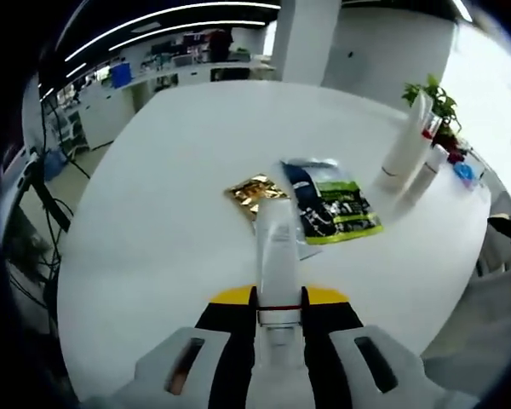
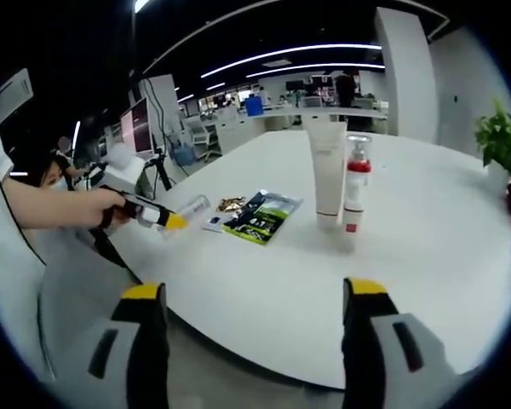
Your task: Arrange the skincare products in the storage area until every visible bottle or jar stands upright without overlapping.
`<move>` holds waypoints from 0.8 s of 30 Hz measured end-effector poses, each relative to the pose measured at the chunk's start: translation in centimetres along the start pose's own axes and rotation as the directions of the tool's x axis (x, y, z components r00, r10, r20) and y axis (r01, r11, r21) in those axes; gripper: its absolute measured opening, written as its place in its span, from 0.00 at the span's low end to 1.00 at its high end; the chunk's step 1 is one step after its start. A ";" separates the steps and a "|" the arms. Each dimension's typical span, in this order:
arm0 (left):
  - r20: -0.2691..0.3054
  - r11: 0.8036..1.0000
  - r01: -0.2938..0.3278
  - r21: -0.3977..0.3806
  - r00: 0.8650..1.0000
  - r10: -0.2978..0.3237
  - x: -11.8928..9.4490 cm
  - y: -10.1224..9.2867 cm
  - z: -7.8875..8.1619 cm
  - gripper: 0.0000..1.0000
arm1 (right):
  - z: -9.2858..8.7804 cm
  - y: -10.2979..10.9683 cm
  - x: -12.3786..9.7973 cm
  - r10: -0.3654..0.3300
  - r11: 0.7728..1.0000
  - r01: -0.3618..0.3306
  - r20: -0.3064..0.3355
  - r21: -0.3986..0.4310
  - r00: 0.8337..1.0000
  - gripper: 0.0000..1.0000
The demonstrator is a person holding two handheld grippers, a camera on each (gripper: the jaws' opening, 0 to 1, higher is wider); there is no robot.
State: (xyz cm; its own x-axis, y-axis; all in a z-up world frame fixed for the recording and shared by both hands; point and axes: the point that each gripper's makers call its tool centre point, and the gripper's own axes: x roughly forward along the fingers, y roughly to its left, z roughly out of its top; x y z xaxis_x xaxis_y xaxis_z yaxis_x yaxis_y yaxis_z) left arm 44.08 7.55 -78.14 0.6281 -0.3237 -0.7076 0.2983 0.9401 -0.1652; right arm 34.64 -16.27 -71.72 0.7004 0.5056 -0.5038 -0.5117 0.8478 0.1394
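Left gripper [image 1: 277, 319] fingers clamp a white bottle [image 1: 275, 247] above the worktop [image 1: 179, 170], near the green packet [image 1: 336, 209]. Right gripper [image 2: 255, 341] fingers stand apart.

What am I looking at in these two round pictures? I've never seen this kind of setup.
No robot here: a person holds a two-jaw gripper in each hand, each carrying a fisheye camera. The left gripper view looks along the left gripper, shut on a pale bottle. The right gripper view looks along the right gripper, open and holding nothing; the other gripper enters there from the left. On the white table stand a tall tube and a red-collared pump bottle, with a green sachet and a gold packet lying flat.
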 end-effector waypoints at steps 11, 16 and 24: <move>0.032 0.975 0.165 0.149 0.985 -0.171 -1.8 -5.3 1.9 0.17 | 0.0 0.8 0.1 0.043 0.999 -0.043 -0.003 -0.012 0.999 0.85; -0.006 0.936 0.261 0.234 0.964 -0.267 -2.6 -8.1 1.8 0.17 | 0.4 1.6 0.1 0.108 0.994 -0.108 0.001 0.034 0.994 0.84; -0.055 0.885 0.368 0.286 0.928 -0.368 -3.7 -11.0 1.6 0.17 | 2.2 3.2 0.5 0.231 0.969 -0.230 0.003 -0.093 0.973 0.72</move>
State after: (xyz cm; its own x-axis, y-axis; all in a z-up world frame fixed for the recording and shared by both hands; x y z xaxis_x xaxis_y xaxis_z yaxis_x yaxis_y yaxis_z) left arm 39.64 -1.80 -72.63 0.4336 -0.6405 -0.6338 0.7005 0.6821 -0.2101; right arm 34.46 -12.95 -69.68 0.5648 0.6880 -0.4557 -0.7030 0.6903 0.1711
